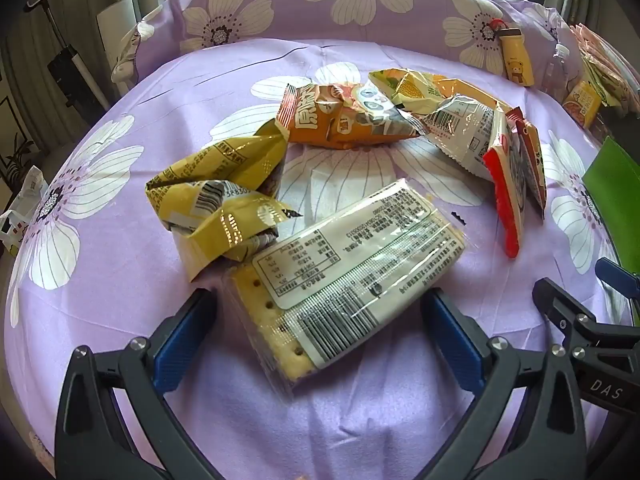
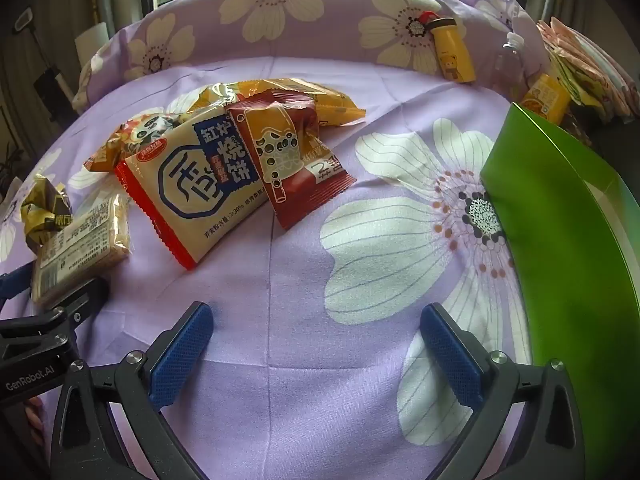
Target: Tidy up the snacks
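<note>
A purple flowered bedsheet (image 2: 304, 320) covers the bed, and a tall green box (image 2: 568, 264) stands at its right edge, likely the place for the snacks. The snacks lie in a loose pile left of the box and well apart from it: a cracker pack (image 1: 344, 280) nearest, a crumpled yellow bag (image 1: 224, 200) touching it, then an orange bag (image 1: 344, 120), a red-edged biscuit pack (image 2: 192, 192) and a dark red sachet (image 2: 296, 160).

The left hand-held gripper (image 1: 320, 340) is spread wide with the cracker pack's near end between its jaws, not pressed. The right hand-held gripper (image 2: 316, 352) is spread too, over bare sheet.

Risks: the slick wrapper (glossy film) could slip from a shallow end grip, a hard squeeze could break the crackers, and lifting may drag the yellow bag along.
</note>
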Action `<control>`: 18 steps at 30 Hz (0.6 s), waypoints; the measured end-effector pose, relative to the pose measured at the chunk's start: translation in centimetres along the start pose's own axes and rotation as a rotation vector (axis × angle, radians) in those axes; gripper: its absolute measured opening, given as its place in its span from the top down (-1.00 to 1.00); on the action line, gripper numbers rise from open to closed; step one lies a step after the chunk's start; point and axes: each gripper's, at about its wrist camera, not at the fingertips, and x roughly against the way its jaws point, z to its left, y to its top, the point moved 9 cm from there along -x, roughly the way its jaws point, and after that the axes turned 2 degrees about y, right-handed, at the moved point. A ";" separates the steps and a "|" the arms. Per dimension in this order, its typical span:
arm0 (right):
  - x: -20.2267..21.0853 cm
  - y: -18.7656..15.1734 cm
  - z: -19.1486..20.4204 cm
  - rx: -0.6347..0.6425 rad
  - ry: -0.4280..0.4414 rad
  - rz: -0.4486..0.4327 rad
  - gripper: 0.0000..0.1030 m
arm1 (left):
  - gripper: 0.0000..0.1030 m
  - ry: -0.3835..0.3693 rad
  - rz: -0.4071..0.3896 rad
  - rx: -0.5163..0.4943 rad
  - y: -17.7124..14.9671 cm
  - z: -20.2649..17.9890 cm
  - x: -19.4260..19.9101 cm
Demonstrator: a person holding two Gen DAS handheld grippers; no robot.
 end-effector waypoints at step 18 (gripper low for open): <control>0.0 0.0 0.0 -0.001 0.002 0.000 -0.99 | -1.00 0.000 0.000 0.000 0.0 0.0 0.0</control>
